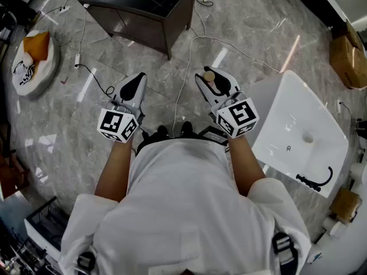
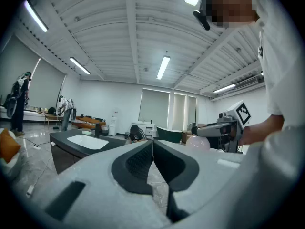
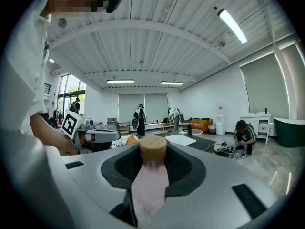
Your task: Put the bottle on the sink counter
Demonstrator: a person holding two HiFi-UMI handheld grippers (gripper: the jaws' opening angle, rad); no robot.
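A pale pink bottle (image 3: 151,182) with a round wooden cap (image 3: 153,147) lies between the jaws of my right gripper (image 3: 153,162), which is shut on it; the cap points forward past the pads. In the head view the cap (image 1: 209,76) shows at the tip of the right gripper (image 1: 212,83), held over the floor. My left gripper (image 1: 133,87) is shut and holds nothing, its pads (image 2: 143,162) meeting in the left gripper view. The dark sink counter (image 1: 143,7) with a white basin stands ahead, across the floor. Both grippers are held level in front of the person.
A white freestanding basin (image 1: 301,133) with a black tap (image 1: 318,181) stands close on the right. Cables (image 1: 189,50) run over the marble floor. A round cushion (image 1: 31,59) lies at far left, cardboard boxes (image 1: 348,53) at far right. People (image 3: 246,136) are in the room beyond.
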